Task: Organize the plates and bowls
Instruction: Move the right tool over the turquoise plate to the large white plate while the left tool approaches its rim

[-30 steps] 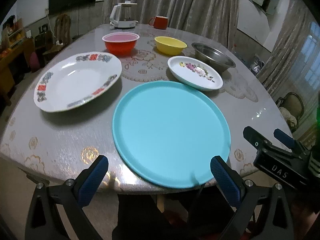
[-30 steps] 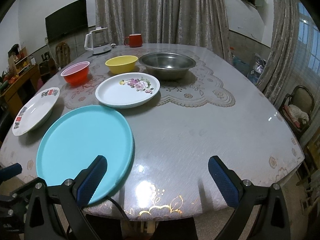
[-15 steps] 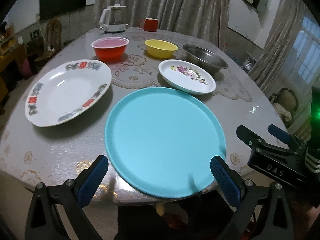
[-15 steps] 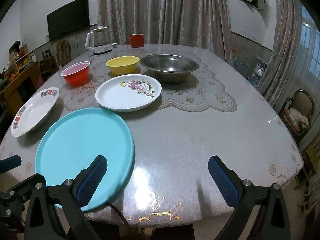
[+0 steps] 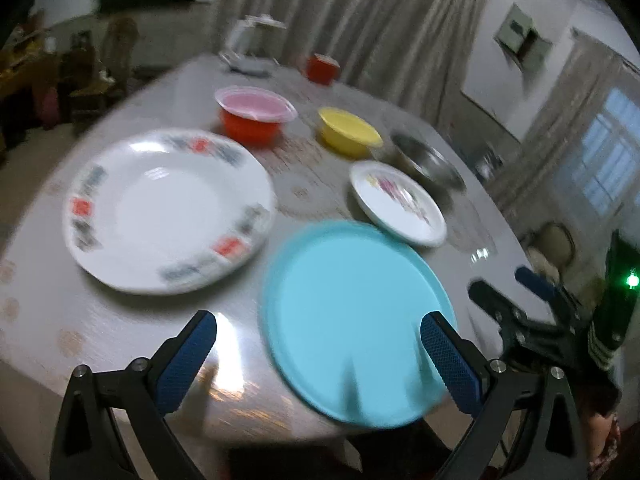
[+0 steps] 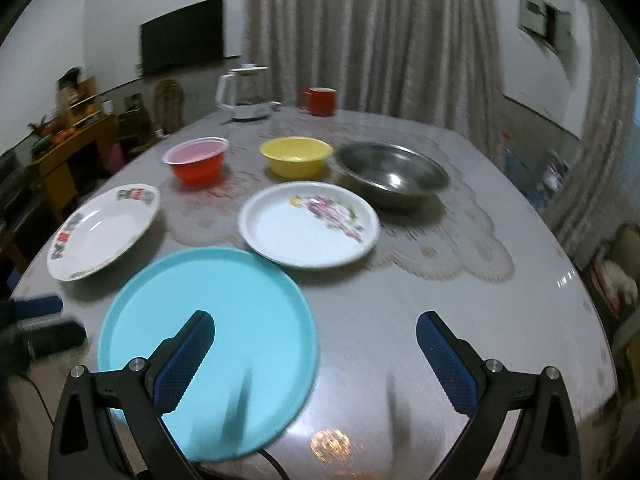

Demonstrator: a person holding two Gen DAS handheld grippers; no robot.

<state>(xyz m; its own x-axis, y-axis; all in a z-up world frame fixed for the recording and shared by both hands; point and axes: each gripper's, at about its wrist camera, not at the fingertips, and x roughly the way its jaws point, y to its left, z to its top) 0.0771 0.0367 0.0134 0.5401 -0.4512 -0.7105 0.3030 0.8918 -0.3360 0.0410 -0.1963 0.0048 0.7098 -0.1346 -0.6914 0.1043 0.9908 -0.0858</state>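
A large turquoise plate [image 5: 352,320] [image 6: 216,332] lies at the table's near edge. A white plate with red and grey rim marks [image 5: 168,208] [image 6: 104,232] lies to its left, and a white floral plate [image 5: 396,204] [image 6: 310,224] lies behind it. A red bowl [image 5: 256,114] [image 6: 197,158], a yellow bowl [image 5: 348,132] [image 6: 296,154] and a steel bowl [image 5: 428,160] [image 6: 394,174] stand in a row further back. My left gripper [image 5: 320,348] is open and empty above the near edge. My right gripper [image 6: 314,344] is open and empty, right of the turquoise plate.
A white kettle [image 6: 244,92] and a red mug [image 6: 320,101] stand at the table's far edge [image 6: 400,118]. Curtains hang behind. A chair [image 6: 624,276] stands to the right, and shelves [image 6: 76,140] to the left.
Both grippers have moved forward over the table edge. The left view has swung left, bringing the marked white plate nearer. All dishes stay where they were.
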